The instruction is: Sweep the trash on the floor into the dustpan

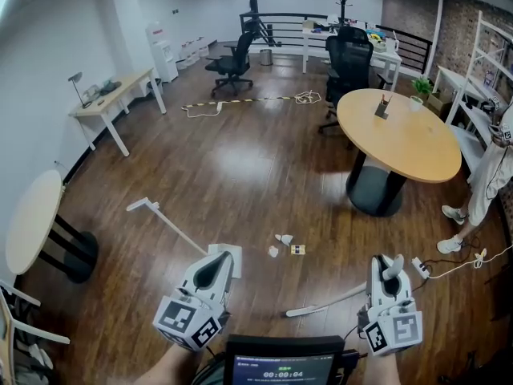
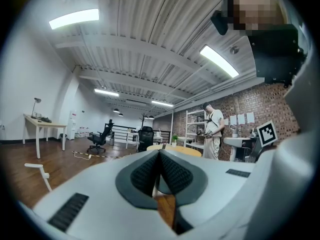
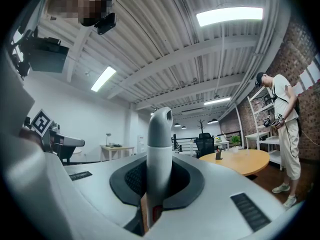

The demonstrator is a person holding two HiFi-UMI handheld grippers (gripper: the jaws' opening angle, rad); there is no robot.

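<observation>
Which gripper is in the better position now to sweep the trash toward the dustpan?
Right. The right gripper is shut on the broom handle, and the trash lies on the floor ahead to its left. The left gripper, jaws together, sits by the dustpan.

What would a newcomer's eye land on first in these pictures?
Probably the few scraps of trash lying on the dark wooden floor, just ahead of both grippers. The right gripper is clamped on a grey broom handle that sticks up between its jaws, and the left gripper, shut, hangs over a white dustpan. A big round table stands to the right.
</observation>
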